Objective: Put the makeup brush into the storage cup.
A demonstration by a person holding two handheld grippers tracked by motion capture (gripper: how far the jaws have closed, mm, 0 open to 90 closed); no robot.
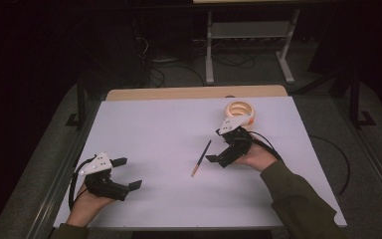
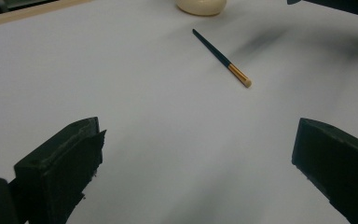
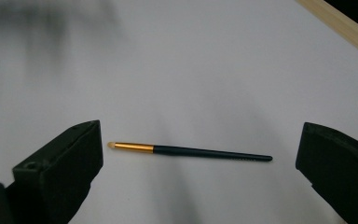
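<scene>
A thin makeup brush (image 1: 201,158) with a dark handle and a gold ferrule lies flat on the white table top (image 1: 149,129), right of centre. My right gripper (image 1: 218,147) hovers just right of it, open. In the right gripper view the brush (image 3: 191,151) lies crosswise between the two wide-apart jaws, which hold nothing. My left gripper (image 1: 129,173) rests open near the front left, far from the brush (image 2: 221,57), which lies ahead of its jaws.
A cream ring-shaped object (image 1: 241,110) stands at the back right, just behind the right hand; its edge (image 2: 201,5) shows in the left gripper view. A wooden strip (image 1: 194,92) runs along the table's far edge. Cables trail from both grippers.
</scene>
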